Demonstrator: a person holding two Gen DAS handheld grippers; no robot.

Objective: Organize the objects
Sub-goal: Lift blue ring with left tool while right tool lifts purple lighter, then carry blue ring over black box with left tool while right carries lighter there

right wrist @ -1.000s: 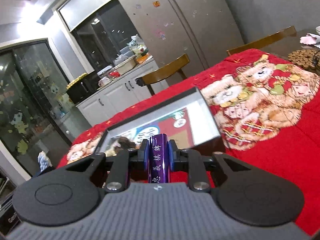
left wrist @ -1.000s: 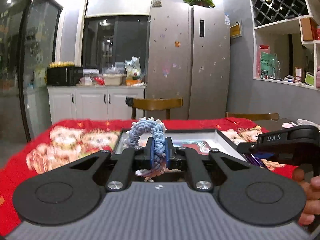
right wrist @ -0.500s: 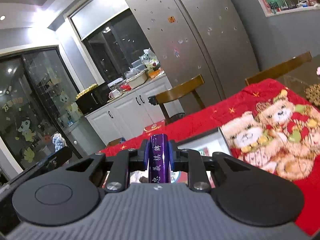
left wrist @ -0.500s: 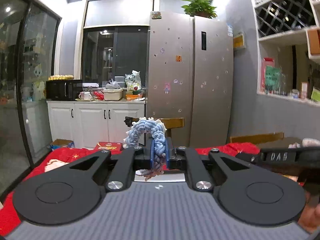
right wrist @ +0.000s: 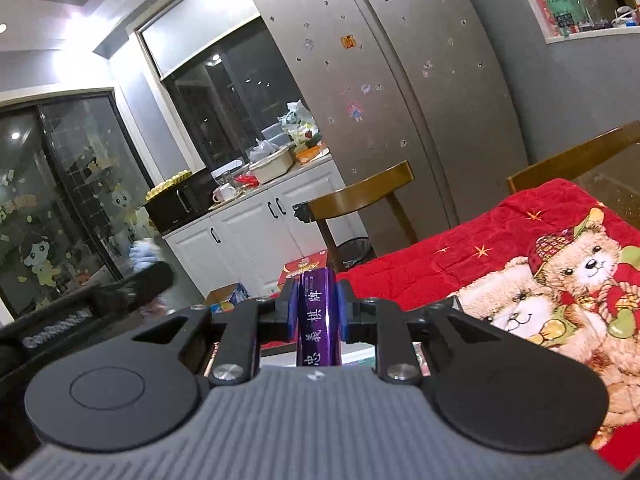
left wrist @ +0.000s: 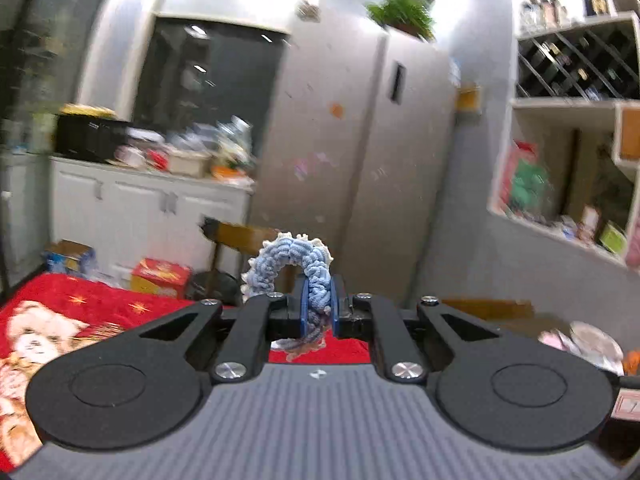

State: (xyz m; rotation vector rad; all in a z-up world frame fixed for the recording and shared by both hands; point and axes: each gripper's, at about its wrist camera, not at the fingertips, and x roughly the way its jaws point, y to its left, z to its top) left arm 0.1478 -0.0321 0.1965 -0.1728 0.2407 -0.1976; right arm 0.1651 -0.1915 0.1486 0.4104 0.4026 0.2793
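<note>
A table is seen spread with a red blanket (right wrist: 500,248) printed with teddy bears (right wrist: 576,280) and gold stars, covering it out to the far edge. At the blanket's near side, partly hidden, the corner of a flat dark-framed tray (right wrist: 456,302) is glimpsed lying on it. In the blurred left view, the same blanket (left wrist: 80,308) is caught at lower left.
</note>
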